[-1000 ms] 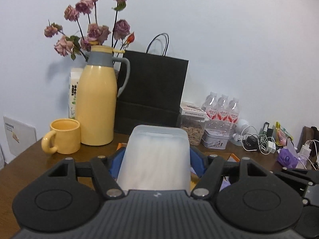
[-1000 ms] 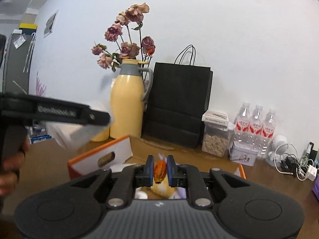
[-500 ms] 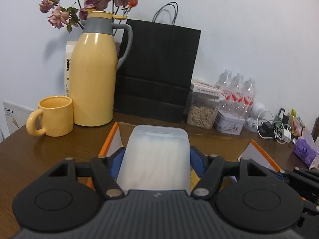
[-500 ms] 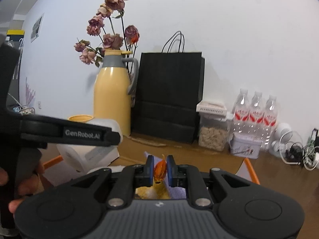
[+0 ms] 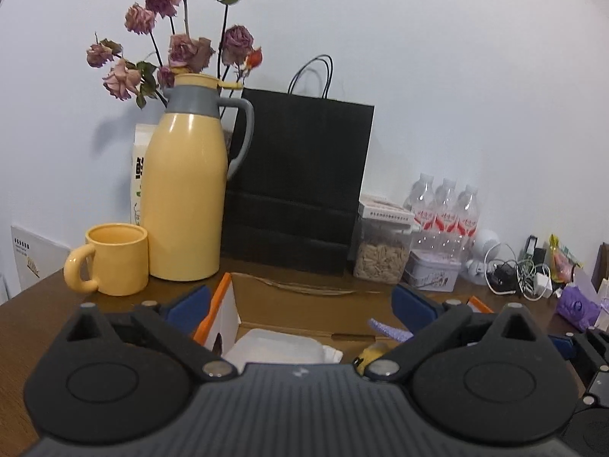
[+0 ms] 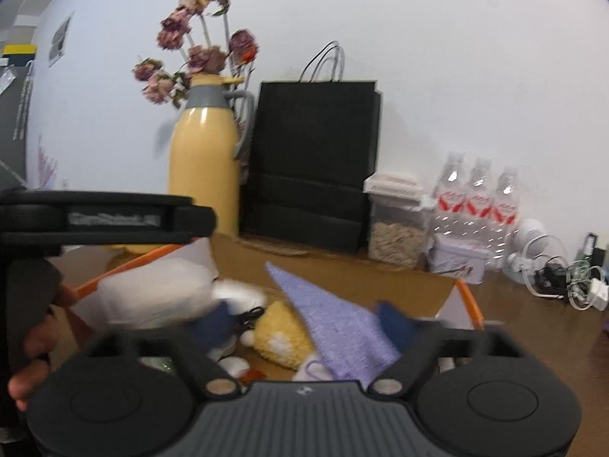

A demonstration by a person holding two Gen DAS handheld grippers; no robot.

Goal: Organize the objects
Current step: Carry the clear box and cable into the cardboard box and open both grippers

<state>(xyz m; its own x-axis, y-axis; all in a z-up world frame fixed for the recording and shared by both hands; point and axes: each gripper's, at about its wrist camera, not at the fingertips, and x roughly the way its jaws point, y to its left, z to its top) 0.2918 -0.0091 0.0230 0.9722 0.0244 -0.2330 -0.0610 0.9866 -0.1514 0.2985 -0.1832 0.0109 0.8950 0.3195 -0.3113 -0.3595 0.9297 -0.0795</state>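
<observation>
An open cardboard box (image 5: 304, 310) with orange edges stands on the brown table. My left gripper (image 5: 300, 304) hangs over it with its jaws opening wide and nothing between the blue pads. Below it, inside the box, lies a translucent white container (image 5: 278, 348). My right gripper (image 6: 304, 323) is blurred, its jaws also opening and apart from everything. Under it in the box (image 6: 342, 270) lie a yellow plush toy (image 6: 279, 337) and a purple knitted cone (image 6: 338, 323). The white container (image 6: 152, 297) rests at the box's left, beneath the left gripper's body.
Behind the box stand a yellow thermos jug (image 5: 186, 198) with dried roses behind it, a yellow mug (image 5: 114, 259), a black paper bag (image 5: 300, 186), a seed jar (image 5: 382, 247), three water bottles (image 5: 445, 213) and a tin (image 5: 432, 272). Cables (image 5: 521, 270) lie at right.
The left gripper has opened and the white container has dropped into the box. The right gripper has opened and let go of the toy. Both views have sunk toward the box.
</observation>
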